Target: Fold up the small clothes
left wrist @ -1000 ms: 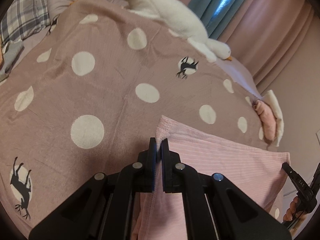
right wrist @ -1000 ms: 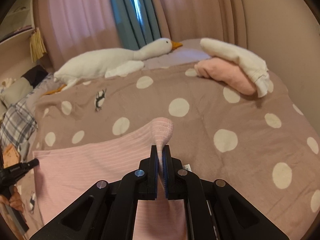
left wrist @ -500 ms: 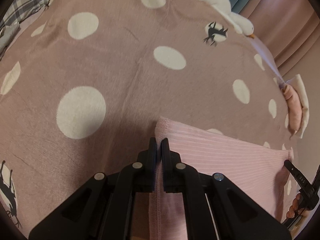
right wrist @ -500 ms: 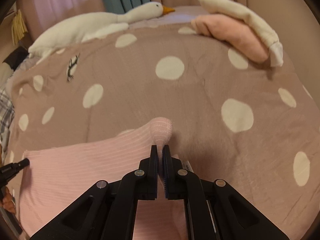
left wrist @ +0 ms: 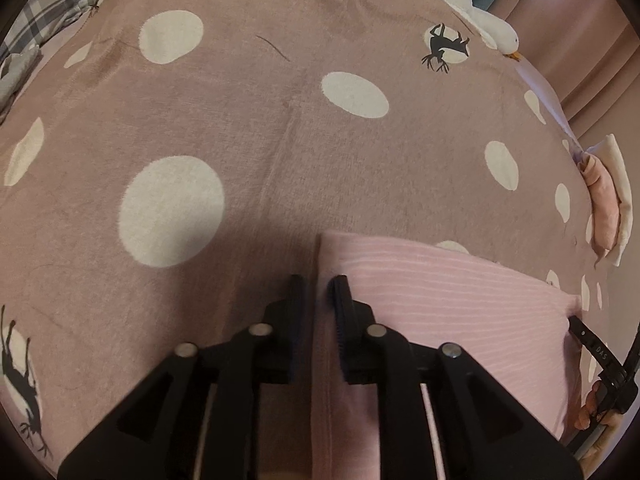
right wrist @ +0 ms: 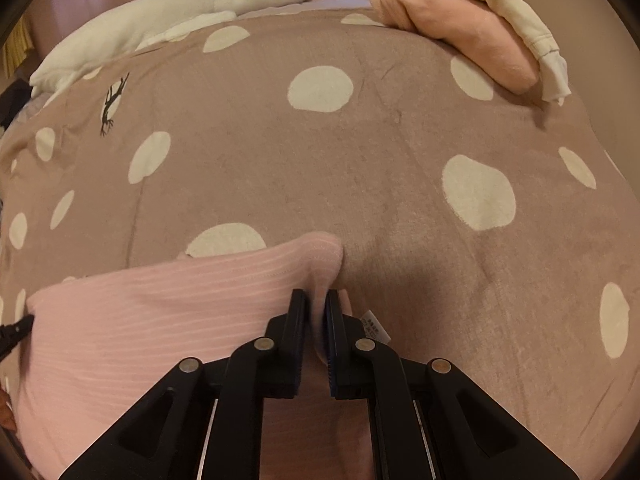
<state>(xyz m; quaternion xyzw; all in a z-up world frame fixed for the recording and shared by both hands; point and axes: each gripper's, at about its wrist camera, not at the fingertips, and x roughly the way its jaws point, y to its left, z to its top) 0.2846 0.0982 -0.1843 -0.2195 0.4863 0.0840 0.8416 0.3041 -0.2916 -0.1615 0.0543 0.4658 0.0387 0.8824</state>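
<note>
You've got a bed under you, spread with a mauve blanket (left wrist: pixel 248 128) dotted with big cream spots and a few black deer prints. A long white goose plush (right wrist: pixel 168 20) lies along the blanket's far edge, with pink curtains and a strip of teal curtain behind it. On the blanket's far right corner sits a folded peach garment (right wrist: pixel 460 36) with a cream garment (right wrist: pixel 500 4) draped over it. Some plaid fabric (left wrist: pixel 52 12) shows past the blanket's far left edge.

Between the pink ribbed cloth (left wrist: pixel 440 300) and the goose, the blanket is bare, flat and wide; the same goes for the stretch to the left of the cloth.

The pink ribbed cloth lies flat at the near edge of the blanket, spanning the space between your two hands. Your left tongs (left wrist: pixel 318 294) have just been opening: they stand a little apart, straddling the cloth's left hem, pads not pressing it. Your right tongs (right wrist: pixel 317 312) are clamped on the cloth's far right corner, which bunches up into a small rounded hump just beyond the tips, with a white care label (right wrist: pixel 374 328) poking out just beside the right finger.
</note>
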